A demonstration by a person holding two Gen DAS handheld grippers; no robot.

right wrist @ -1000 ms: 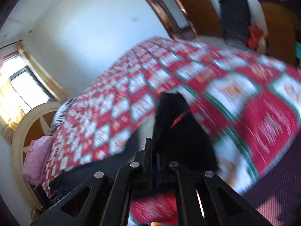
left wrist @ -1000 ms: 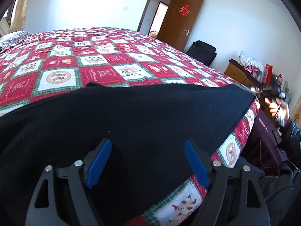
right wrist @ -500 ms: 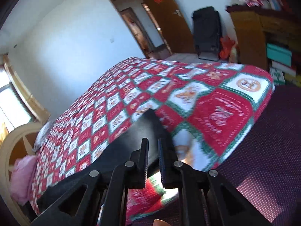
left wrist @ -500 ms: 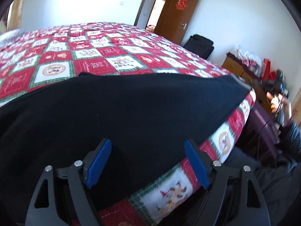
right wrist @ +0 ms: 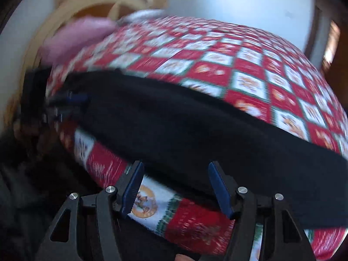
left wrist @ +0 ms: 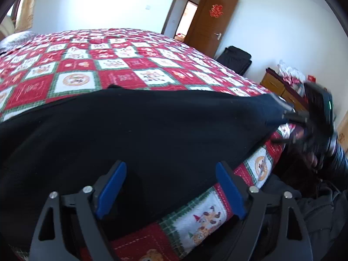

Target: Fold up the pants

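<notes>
The black pants lie flat along the near edge of the bed with the red and white patchwork quilt. My left gripper is open and empty, hovering just above the pants. In the right wrist view the pants stretch across the quilt, blurred by motion. My right gripper is open and empty at the bed's edge, just below the pants. The right gripper also shows in the left wrist view, at the pants' right end.
A brown door stands open at the back. A black suitcase and a wooden dresser line the right wall. A pink pillow and curved headboard sit at the bed's head.
My right gripper has opened and let go of the pants' end, then swung round to face the bed from the side. The left gripper stays open over the pants.
</notes>
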